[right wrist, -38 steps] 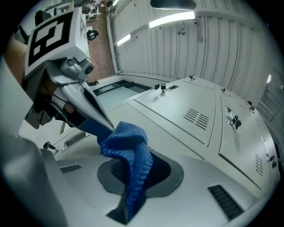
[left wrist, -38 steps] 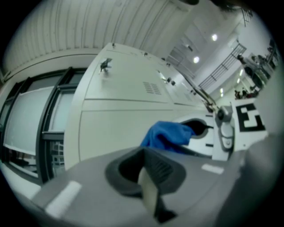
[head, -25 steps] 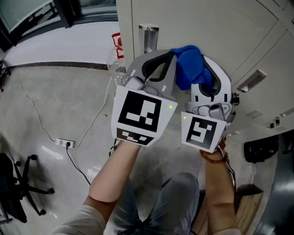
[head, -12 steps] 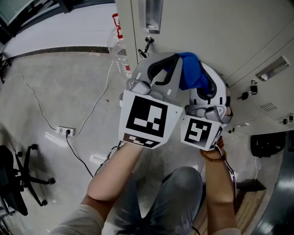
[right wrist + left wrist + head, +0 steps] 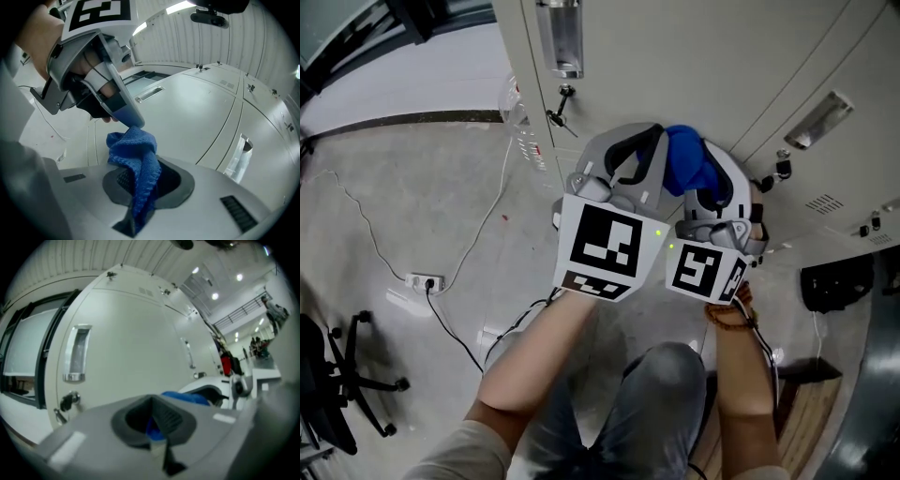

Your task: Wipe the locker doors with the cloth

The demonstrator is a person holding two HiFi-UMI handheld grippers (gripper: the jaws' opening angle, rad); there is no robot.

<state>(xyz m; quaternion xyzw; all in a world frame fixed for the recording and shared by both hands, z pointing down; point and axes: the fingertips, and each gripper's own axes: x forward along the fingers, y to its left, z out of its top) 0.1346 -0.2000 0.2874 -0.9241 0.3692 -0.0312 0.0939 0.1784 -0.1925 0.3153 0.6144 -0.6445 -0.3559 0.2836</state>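
A blue cloth [image 5: 685,159] is bunched between my two grippers, just in front of the beige locker doors [image 5: 694,56]. My right gripper [image 5: 136,187] is shut on the cloth [image 5: 139,164], which rises out of its jaws. My left gripper [image 5: 132,122] comes in from the upper left with its jaws together, their tip pinching the cloth's top. In the left gripper view a bit of blue cloth [image 5: 153,429] shows between that gripper's shut jaws, with a locker door [image 5: 136,343] and its handle [image 5: 77,355] beyond. From the head both grippers [image 5: 637,155] [image 5: 705,173] sit side by side.
Recessed metal handles [image 5: 560,37] [image 5: 817,117] and keys in locks [image 5: 565,94] [image 5: 782,167] stick out of the doors. A plastic bottle [image 5: 519,120] stands by the locker's left corner. A power strip [image 5: 424,281] with cables, an office chair [image 5: 342,394] and a black bag [image 5: 834,286] are on the floor.
Both grippers stayed together on the cloth. The view shifted: the left locker handle slid up and left, so the grippers now sit lower and further right of it.
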